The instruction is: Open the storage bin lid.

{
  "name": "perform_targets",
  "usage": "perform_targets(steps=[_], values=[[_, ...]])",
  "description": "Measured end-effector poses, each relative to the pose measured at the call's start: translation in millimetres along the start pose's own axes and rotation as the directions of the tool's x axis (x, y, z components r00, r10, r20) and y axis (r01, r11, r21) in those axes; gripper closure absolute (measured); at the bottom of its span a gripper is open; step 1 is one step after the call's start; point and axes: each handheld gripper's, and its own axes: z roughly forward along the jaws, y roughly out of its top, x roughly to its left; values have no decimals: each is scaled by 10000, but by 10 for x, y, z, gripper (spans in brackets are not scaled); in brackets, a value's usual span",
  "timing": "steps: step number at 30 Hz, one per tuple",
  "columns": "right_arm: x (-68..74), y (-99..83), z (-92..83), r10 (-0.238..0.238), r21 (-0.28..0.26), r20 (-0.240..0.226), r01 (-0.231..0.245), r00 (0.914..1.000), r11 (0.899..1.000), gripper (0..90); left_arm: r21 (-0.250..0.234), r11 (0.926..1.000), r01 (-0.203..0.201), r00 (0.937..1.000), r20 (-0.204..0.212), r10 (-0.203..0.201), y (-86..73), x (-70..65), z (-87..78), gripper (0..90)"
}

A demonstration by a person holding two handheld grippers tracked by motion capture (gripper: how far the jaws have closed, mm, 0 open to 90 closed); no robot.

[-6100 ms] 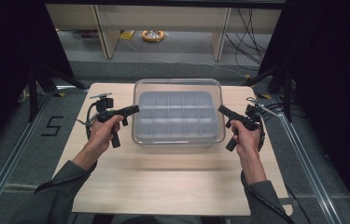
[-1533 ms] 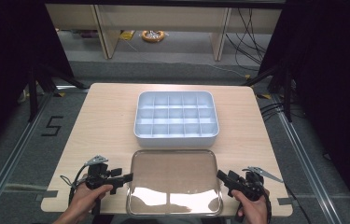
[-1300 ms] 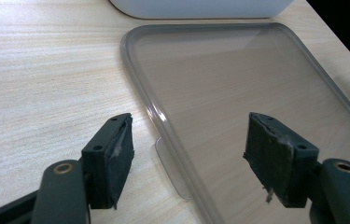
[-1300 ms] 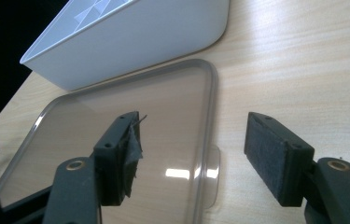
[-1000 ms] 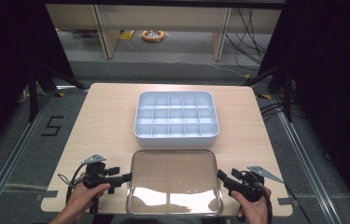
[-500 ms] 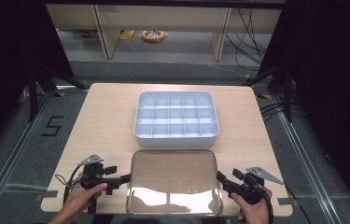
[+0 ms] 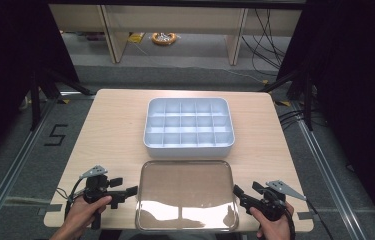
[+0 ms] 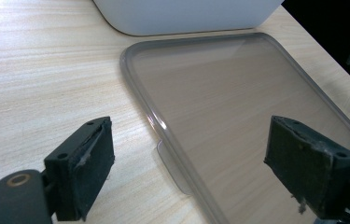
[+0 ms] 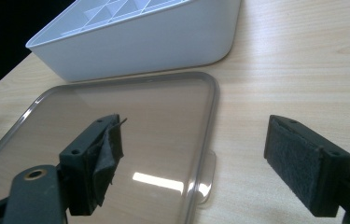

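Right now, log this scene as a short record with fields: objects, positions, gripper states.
table: light wooden top
box: white compartment box, uncovered, compartments look empty, at the table's middle
lid: clear lid, flat on the table at the near edge, just in front of the box
left gripper: open, at the lid's left edge, jaws either side of the rim
right gripper: open, at the lid's right edge

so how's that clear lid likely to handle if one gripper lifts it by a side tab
The clear lid looks thin and flat, so it is probably light but may flex or sag from one tab. Its glossy, reflective surface suggests it could slide easily on the table.
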Motion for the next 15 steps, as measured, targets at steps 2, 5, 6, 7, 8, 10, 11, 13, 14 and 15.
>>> perform_targets(steps=[2, 5, 6, 7, 8, 10, 11, 13, 14, 15], values=[[4, -12, -16, -72, -61, 33, 72, 10000, 10000, 185, -133, 9999, 1, 10000, -50, -2, -8, -16, -1, 147], [21, -20, -37, -100, -86, 100, 101, 9999, 9999, 165, 23, 9998, -176, 9998, -17, 176, -8, -12, -18, 147], [57, -29, -49, 279, -78, 149, -278, 9995, 9996, 165, -62, 9998, -199, 9998, -45, 199, -16, -22, -20, 147], [57, -29, -49, 279, -78, 149, -278, 9995, 9996, 165, -62, 9998, -199, 9998, -45, 199, -16, -22, -20, 147], [45, -31, -69, 47, -109, 100, -46, 9999, 9999, 163, 29, 9996, -286, 9996, -66, 286, -19, -24, -35, 147], [32, -46, -66, -79, -160, 194, 83, 9998, 9998, 162, -56, 9996, -274, 9996, -100, 273, -22, -37, -36, 147], [31, -44, -82, -125, -148, 171, 128, 9998, 9998, 162, -99, 9995, -298, 9994, -174, 296, -29, -52, -42, 147], [31, -48, -79, -37, -207, 47, 38, 10000, 9998, 162, -133, 9994, -312, 9994, -152, 310, -33, -63, -48, 147], [31, -57, -96, -156, -150, 56, 157, 9999, 9998, 163, -167, 9991, -380, 9992, -124, 378, -41, -76, -60, 147], [31, -63, -96, -248, -166, 98, 250, 9996, 9995, 163, -167, 9991, -380, 9992, -124, 378, -41, -76, -60, 147]])
